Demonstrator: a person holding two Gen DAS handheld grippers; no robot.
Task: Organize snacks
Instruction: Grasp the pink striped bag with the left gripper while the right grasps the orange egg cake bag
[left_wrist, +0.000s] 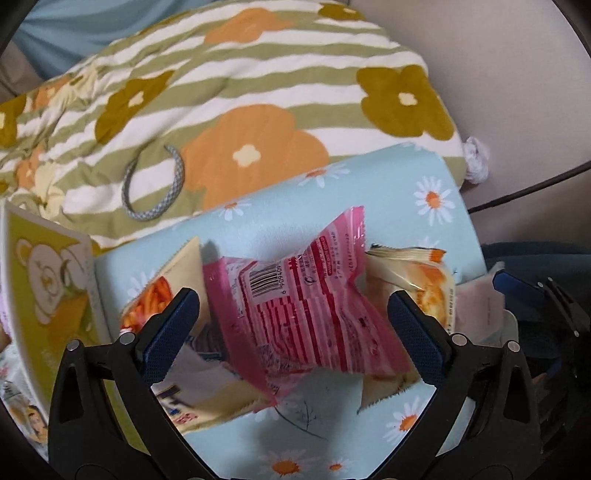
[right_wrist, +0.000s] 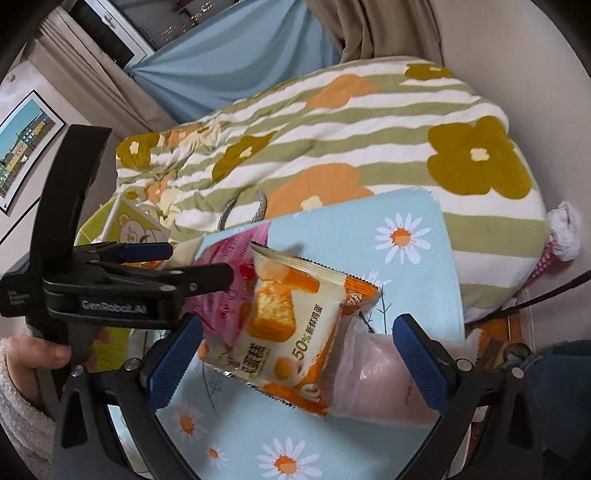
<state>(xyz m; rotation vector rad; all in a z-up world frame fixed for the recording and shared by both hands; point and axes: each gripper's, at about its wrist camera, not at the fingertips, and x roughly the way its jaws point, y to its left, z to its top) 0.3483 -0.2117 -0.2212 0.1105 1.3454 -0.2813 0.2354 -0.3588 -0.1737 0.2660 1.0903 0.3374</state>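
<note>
A pink snack packet (left_wrist: 295, 306) lies on the light blue daisy cloth (left_wrist: 424, 206), between the blue pads of my open left gripper (left_wrist: 293, 317). A cream packet with orange snack print (left_wrist: 162, 288) lies under its left side. A cream and orange cake packet (left_wrist: 424, 284) lies to its right. In the right wrist view that cake packet (right_wrist: 291, 332) lies between the pads of my open right gripper (right_wrist: 295, 339), over a pale pink translucent packet (right_wrist: 376, 373). The pink packet (right_wrist: 229, 280) shows behind it. The left gripper (right_wrist: 199, 266) reaches in from the left.
A yellow-green box with a bear drawing (left_wrist: 48, 295) stands at the left, also in the right wrist view (right_wrist: 136, 225). A green striped flowered quilt (left_wrist: 240, 92) is bunched behind the cloth, with a grey cord (left_wrist: 162, 192) on it. A black cable (left_wrist: 528, 188) runs at right.
</note>
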